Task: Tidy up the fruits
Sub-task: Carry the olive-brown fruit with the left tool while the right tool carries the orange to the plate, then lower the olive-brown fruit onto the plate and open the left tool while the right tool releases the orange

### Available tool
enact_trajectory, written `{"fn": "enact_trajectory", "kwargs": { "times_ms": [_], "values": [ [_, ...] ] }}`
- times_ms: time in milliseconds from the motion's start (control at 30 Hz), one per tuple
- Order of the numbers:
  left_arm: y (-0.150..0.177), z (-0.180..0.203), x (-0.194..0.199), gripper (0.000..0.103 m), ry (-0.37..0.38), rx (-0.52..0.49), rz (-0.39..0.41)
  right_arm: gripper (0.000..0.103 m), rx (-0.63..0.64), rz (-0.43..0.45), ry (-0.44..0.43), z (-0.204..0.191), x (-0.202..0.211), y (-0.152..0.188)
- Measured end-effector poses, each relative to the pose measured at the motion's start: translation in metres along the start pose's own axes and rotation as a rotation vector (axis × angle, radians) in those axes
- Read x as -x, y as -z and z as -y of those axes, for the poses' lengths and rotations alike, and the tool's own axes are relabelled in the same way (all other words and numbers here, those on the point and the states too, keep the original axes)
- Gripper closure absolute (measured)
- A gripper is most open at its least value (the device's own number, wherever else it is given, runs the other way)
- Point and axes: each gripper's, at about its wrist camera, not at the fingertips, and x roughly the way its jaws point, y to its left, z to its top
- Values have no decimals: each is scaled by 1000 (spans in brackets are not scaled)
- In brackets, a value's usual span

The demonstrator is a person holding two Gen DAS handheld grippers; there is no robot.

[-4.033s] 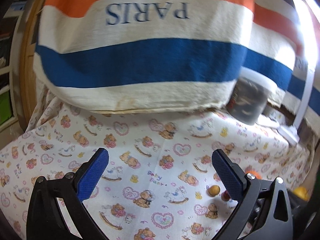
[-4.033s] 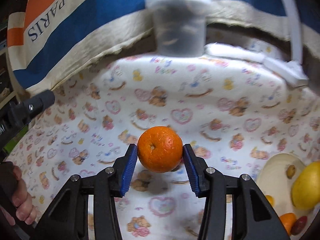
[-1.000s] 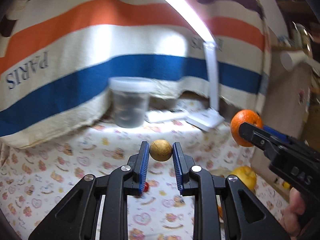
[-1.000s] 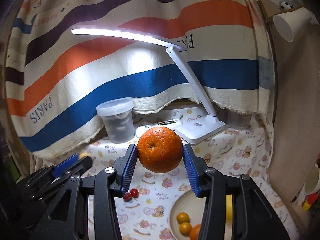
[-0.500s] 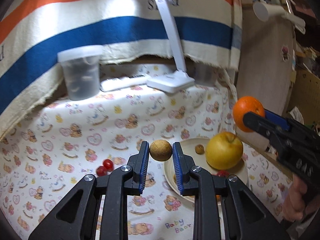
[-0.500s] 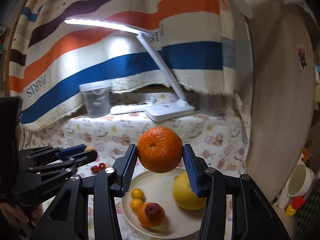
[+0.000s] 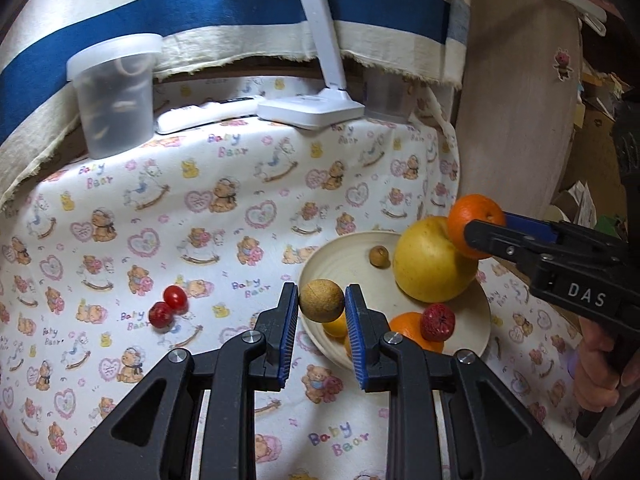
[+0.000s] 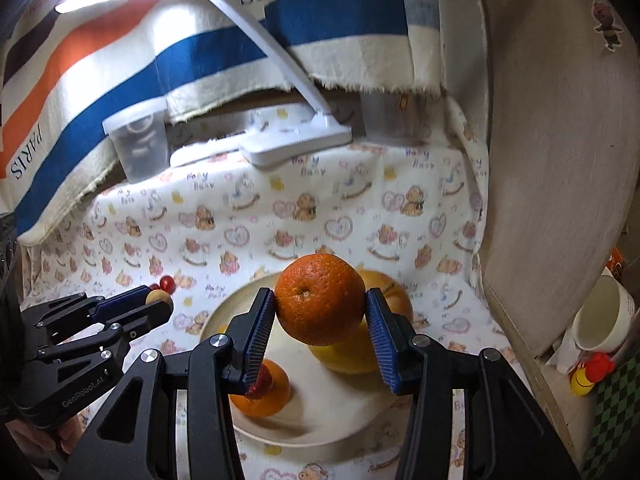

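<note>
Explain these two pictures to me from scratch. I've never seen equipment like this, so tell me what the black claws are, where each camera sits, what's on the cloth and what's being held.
There is no robot here. A person holds a black two-finger claw in each hand, and each claw carries a wide-angle camera looking forward along its blue-padded fingers.

The left-hand camera shows the left gripper shut on a small brown round fruit. At its right edge you see the other claw from the side.

The right-hand camera shows the right gripper shut on an orange, above a cream plate.

The plate rests on a table with a bear-print cloth. It already holds a big yellow fruit, a second orange, a wrinkled red fruit, a small brown fruit and small yellow ones. Two red cherry tomatoes lie on the cloth left of the plate. Behind stand a lidded plastic tub and a white desk lamp.
</note>
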Motion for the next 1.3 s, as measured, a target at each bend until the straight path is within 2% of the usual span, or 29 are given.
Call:
{"fn": "enact_trajectory", "kwargs": {
  "times_ms": [100,233,400,600,733,900,1000,1033,1100,1300],
  "values": [
    [3,3,-6,80,-13,-25,-17,54,-2,-58,-6,0,-6,3],
    [5,2,-12,80,20,4,-44,54,-24,-131,-42,2,-16,6],
    [6,6,-14,80,24,-4,-56,54,-11,-145,-44,-1,-17,7],
    [12,1,-28,80,51,28,-100,54,-43,-219,-129,-1,-21,9],
    [15,1,-32,80,64,28,-115,54,-21,-224,-103,-5,-20,11],
    [17,3,-36,80,68,19,-123,54,-55,-275,-112,0,-30,14],
    [18,3,-37,79,73,17,-126,54,-63,-276,-108,-1,-30,16],
    [18,3,-37,77,74,18,-128,54,-63,-276,-104,-1,-29,16],
    [18,3,-36,58,76,24,-124,54,-56,-277,-100,-3,-29,17],
    [15,0,-28,54,79,37,-93,54,-61,-277,-102,-2,-30,17]
  ]
}}
